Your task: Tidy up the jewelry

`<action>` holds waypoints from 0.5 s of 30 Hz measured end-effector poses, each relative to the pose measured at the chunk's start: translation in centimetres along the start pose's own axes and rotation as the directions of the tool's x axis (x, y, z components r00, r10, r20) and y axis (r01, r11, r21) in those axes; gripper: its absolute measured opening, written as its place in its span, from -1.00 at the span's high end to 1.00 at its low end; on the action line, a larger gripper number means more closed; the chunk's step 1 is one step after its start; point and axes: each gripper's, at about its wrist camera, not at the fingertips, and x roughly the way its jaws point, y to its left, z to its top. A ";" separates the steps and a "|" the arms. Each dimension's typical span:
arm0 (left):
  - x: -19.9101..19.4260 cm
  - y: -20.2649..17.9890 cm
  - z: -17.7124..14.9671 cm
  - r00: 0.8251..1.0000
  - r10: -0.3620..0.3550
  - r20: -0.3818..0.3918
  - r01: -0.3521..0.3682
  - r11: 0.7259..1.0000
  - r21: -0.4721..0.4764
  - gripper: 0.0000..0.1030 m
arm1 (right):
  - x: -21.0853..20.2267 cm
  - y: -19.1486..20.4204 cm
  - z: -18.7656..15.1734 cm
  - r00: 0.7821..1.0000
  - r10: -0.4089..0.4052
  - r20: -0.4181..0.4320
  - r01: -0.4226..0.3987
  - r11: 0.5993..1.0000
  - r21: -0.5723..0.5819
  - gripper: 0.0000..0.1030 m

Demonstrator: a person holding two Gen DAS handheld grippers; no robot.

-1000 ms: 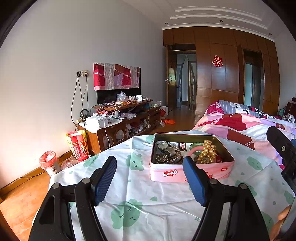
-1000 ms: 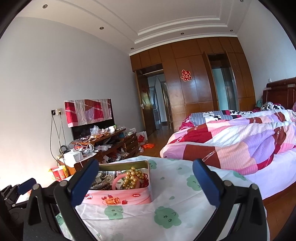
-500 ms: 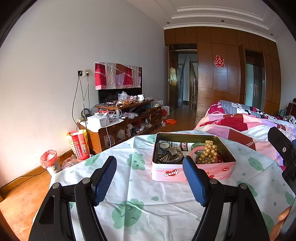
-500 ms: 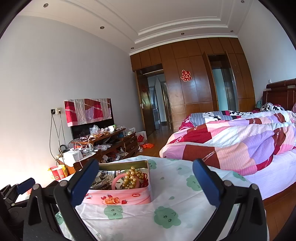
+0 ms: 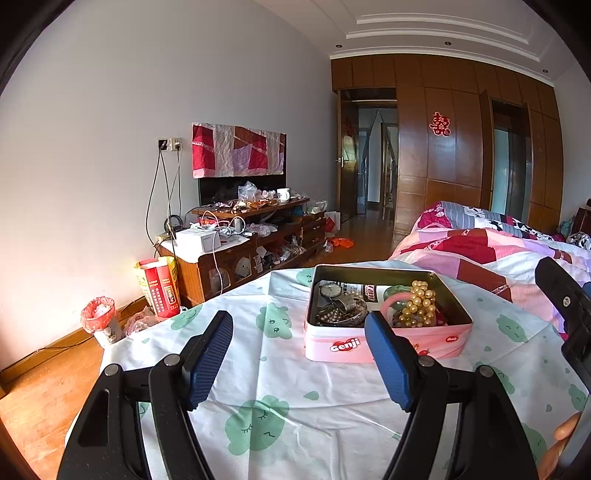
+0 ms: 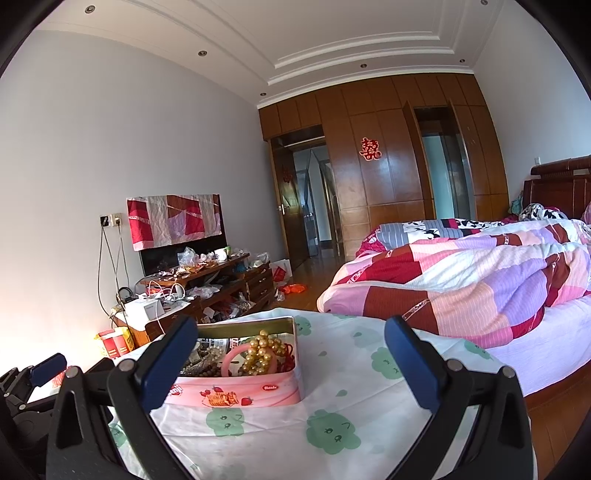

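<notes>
The open pink rectangular metal tin (image 5: 388,343), heaped with a gold bead string (image 5: 419,308), a pink bangle (image 5: 393,303) and a wristwatch (image 5: 330,291), is set on the white, green-cloud-printed tablecloth (image 5: 288,410), near its far edge. One piece is best lifted straight up, so tangled strands are not dragged over the rim. The left gripper (image 5: 299,362) and right gripper (image 6: 290,363) are held wide and empty just short of the tin, with bare cloth available in front and to the right.

Both views are bright and sharp, lit by soft daylight with faint shadows. Strong fisheye bending curves the white plaster ceiling (image 6: 258,33) and the brown wooden wardrobe wall (image 5: 461,147), and black vignette fills the corners. A warm orange cast tints the far-left wall.
</notes>
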 end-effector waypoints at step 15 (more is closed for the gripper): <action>1.2 0.8 0.0 0.998 -0.011 -0.067 0.008 0.999 -0.047 -0.44 | -0.1 -0.8 -0.1 1.000 -0.011 -0.014 0.011 1.000 0.004 -1.00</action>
